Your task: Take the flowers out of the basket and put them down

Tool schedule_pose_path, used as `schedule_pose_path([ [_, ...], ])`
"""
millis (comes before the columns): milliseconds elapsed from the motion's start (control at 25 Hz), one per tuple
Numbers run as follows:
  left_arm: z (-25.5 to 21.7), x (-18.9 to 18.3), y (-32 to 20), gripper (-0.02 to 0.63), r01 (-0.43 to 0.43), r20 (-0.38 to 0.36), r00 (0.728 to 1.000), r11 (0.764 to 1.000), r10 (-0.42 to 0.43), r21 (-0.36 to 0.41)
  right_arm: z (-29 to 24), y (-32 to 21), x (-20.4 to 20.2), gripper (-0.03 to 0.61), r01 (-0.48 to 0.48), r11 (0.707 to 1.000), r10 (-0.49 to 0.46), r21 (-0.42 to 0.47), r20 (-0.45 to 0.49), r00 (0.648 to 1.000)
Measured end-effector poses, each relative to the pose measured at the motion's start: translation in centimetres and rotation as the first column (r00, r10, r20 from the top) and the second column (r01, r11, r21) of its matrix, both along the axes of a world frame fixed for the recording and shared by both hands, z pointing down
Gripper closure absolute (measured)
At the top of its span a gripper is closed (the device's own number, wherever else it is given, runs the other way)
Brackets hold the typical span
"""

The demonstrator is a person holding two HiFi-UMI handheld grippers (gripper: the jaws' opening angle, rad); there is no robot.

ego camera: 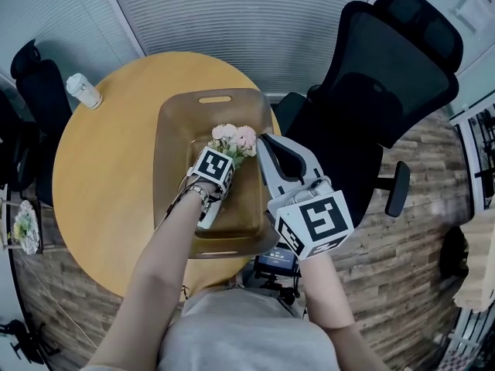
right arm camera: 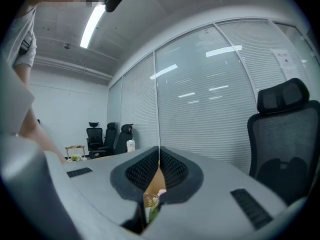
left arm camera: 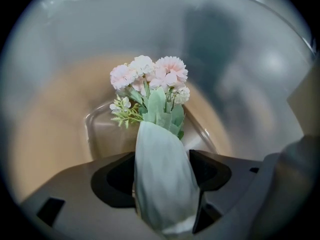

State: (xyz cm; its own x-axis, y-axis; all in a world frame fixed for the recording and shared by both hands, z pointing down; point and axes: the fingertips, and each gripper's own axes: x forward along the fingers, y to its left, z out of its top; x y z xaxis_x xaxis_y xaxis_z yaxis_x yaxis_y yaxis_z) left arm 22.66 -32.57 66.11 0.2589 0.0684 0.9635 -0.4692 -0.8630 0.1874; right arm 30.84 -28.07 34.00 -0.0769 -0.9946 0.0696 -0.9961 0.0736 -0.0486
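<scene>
**Status: grasp made, lift not yet done.**

1. Task item. The flowers [ego camera: 234, 139] lie inside the basket [ego camera: 166, 153], toward its far half and near its right wall. The pink and white heads point to the basket's far end. The stems are bundled in a pale wrap [left arm camera: 162, 184] that runs back toward its near end.

2. Left gripper [left arm camera: 162, 170]. It reaches steeply down into the basket from its near end. The fingers [left arm camera: 212, 171] stand wide and bear on both sides of the wrap, so they are grasping the bundle low on the stems. The pictures do not show whether the bundle has left the basket floor.

3. Right gripper [right arm camera: 159, 159]. It is held level above the basket's right rim, with its tip just beside the flower heads. The fingers are clenched tip to tip with nothing between them. It takes no part in the grasp.

4. Support. The basket sits on the round counter [ego camera: 100, 176], toward the edge nearest the person.

**Done:** approach and grasp of the stems.

**Left:** raise the bundle clear of the basket walls, carry it past the rim, lower it onto bare counter beside the basket, and release. By this judgement, the task is in its early part.
</scene>
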Motion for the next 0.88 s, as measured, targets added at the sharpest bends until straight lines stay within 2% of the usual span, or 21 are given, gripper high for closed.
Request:
schedule_pose_path([
  [280,-0.2,0.5,-0.2,0.276,0.047,-0.066,0.997,0.999,-0.046,0.004,-0.1,0.8,0.1,0.552,-0.021,1.000,0.021,0.003,-0.037,0.999],
  [480,-0.7,1.0,0.5,0.276,0.055,-0.109,0.992,0.998,-0.059,-0.036,0.0,1.5,0.2,0.552,-0.038,0.999,0.038,-0.004,-0.048,0.998],
  [880,-3.0,1.2,0.8,0.276,0.041,-0.154,0.987,0.999,-0.043,-0.019,-0.9,2.7,-0.9,0.552,-0.033,0.999,0.033,0.002,-0.078,0.996],
])
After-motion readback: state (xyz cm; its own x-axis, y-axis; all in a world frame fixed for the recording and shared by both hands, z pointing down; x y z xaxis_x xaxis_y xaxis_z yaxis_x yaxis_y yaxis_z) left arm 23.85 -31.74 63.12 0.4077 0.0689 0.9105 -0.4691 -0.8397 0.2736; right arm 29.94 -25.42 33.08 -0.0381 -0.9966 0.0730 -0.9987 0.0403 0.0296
